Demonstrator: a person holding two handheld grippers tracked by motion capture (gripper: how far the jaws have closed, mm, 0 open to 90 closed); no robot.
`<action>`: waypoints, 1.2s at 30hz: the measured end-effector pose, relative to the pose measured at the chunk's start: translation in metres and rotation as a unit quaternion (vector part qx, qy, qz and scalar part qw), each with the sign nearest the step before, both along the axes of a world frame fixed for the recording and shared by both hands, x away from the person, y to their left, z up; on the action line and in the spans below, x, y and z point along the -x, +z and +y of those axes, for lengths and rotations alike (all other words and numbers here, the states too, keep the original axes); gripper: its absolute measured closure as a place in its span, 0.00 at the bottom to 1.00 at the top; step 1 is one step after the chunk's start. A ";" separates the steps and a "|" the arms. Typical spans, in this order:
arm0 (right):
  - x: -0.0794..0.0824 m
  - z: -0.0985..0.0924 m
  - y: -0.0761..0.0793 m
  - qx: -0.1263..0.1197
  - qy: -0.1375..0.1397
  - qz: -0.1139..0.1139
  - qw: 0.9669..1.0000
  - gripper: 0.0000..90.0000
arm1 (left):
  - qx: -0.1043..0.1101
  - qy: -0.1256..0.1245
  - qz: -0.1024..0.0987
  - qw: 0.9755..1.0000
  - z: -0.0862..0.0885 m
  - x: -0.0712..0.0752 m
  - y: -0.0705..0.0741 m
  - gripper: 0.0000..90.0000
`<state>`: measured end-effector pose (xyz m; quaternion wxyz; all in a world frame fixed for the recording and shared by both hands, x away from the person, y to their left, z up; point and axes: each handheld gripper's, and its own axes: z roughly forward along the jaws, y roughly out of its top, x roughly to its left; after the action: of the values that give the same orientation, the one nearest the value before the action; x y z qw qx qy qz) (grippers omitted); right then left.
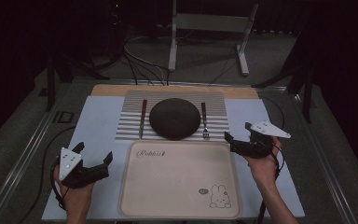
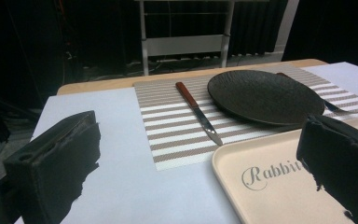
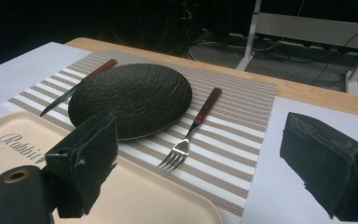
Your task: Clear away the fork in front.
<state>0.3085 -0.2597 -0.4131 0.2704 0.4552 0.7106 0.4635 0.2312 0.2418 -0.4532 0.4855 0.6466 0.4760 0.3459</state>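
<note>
Fork (image 3: 189, 135): I'm seeing it lying on the striped mat (image 3: 242, 140), just beside the dark plate (image 3: 135, 100), nearest my right gripper (image 1: 242, 138).
Right jaws: standing wide, holding nothing.
Left gripper (image 1: 93, 156): jaws gaping, empty.
Risk: I'm judging a shallow approach could skid the fork into the plate or tray (image 1: 177, 186).

A round, matt black plate with a rippled texture (image 1: 175, 118) lies on a woven placemat striped beige and white (image 1: 126, 125). The knife (image 2: 197, 112) and fork (image 3: 194, 126) have reddish-brown wooden handles. The rectangular cream plastic tray (image 1: 168, 186) carries grey "Rabbit" script and a white rabbit drawing.
</note>
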 end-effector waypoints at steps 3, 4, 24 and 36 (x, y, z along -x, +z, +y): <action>-0.004 0.003 0.000 0.003 0.001 0.002 1.000 0.12 | 0.000 0.001 0.001 1.000 0.000 0.000 0.000 0.00; -0.005 0.003 0.001 0.004 0.002 0.002 1.000 0.12 | 0.000 0.001 0.000 1.000 0.000 0.000 0.000 0.00; -0.036 0.020 0.005 0.012 0.000 0.014 1.000 0.12 | 0.001 0.003 -0.001 1.000 0.001 0.000 0.000 0.00; -0.056 0.026 0.008 0.007 -0.012 0.011 1.000 0.12 | 0.002 0.003 -0.002 1.000 0.001 0.000 0.000 0.00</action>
<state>0.3645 -0.2341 -0.4047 0.2714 0.4666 0.7114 0.4500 0.2316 0.2433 -0.4537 0.4862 0.6437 0.4778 0.3478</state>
